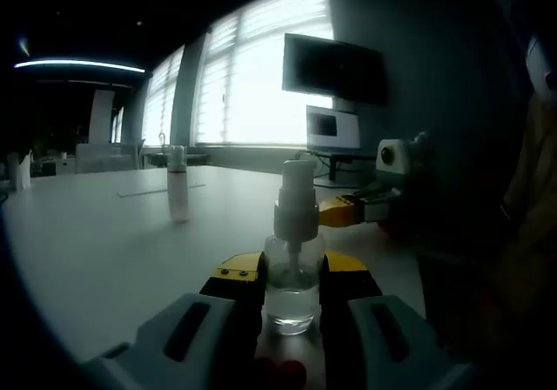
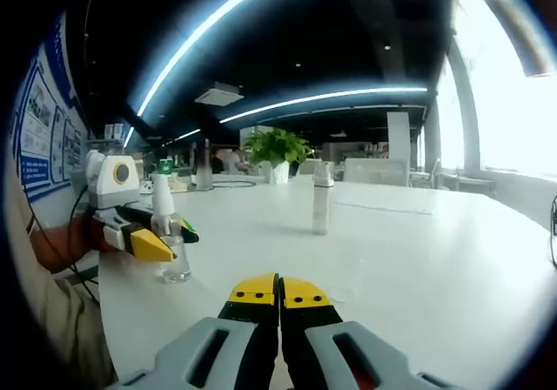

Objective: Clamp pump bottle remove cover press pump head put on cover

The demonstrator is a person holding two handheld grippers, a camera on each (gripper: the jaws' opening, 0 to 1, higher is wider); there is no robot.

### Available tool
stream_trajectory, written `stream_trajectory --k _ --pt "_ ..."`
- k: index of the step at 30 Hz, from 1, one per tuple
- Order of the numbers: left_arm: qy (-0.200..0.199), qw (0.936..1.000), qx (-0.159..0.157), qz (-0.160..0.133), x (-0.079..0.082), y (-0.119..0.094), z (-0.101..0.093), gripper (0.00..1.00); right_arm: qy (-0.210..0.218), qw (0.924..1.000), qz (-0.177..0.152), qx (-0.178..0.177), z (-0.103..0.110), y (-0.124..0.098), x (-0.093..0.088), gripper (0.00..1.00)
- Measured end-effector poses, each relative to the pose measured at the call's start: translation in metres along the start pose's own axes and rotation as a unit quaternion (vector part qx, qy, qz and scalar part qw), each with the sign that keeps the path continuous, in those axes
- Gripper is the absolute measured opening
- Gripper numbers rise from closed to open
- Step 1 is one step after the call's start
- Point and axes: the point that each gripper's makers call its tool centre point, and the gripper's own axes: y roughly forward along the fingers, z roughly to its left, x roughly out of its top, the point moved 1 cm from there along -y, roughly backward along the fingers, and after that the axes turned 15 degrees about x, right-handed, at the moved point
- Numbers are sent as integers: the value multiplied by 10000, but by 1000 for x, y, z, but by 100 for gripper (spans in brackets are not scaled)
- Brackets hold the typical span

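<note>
A small clear pump bottle [image 1: 293,296] with a bare white pump head [image 1: 296,200] stands on the white table [image 1: 104,251]. My left gripper [image 1: 291,277] is shut on its body, one yellow-tipped jaw on each side. The right gripper view has the same bottle [image 2: 174,255] at the left, held by the left gripper [image 2: 150,242]. My right gripper [image 2: 278,291] hovers low over the table, shut with nothing in it; it also reaches in from the right [image 1: 344,210], just beside the pump head. A slim clear cylinder [image 1: 177,194] [image 2: 321,200] stands farther back; whether it is the cover I cannot tell.
A dark monitor [image 1: 333,68] and bright windows [image 1: 252,77] lie beyond the table. A potted plant [image 2: 277,153] and small items stand at the table's far side. A person's sleeve [image 2: 52,320] is near the left edge.
</note>
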Motion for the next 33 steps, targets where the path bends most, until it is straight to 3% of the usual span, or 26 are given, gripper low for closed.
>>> stream_trajectory --k 9,12,13,18,21,33 --pt "9 10000 8 -3 0 0 1 16 -267 9995 78 137 8 -5 33 0" --pt "12 10000 5 -4 0 0 1 16 -258 9992 308 70 3 -8 39 0" --pt "11 10000 4 -5 0 0 0 16 -449 9984 332 93 4 -8 45 0" --pt "8 10000 -6 -6 0 0 0 16 -403 9983 340 257 12 -7 61 0" --pt "11 10000 -5 -8 0 0 0 16 -635 9957 608 280 15 -4 65 0" --pt "-3 10000 -3 -6 0 0 0 16 -1288 9830 1119 672 39 10 90 0"
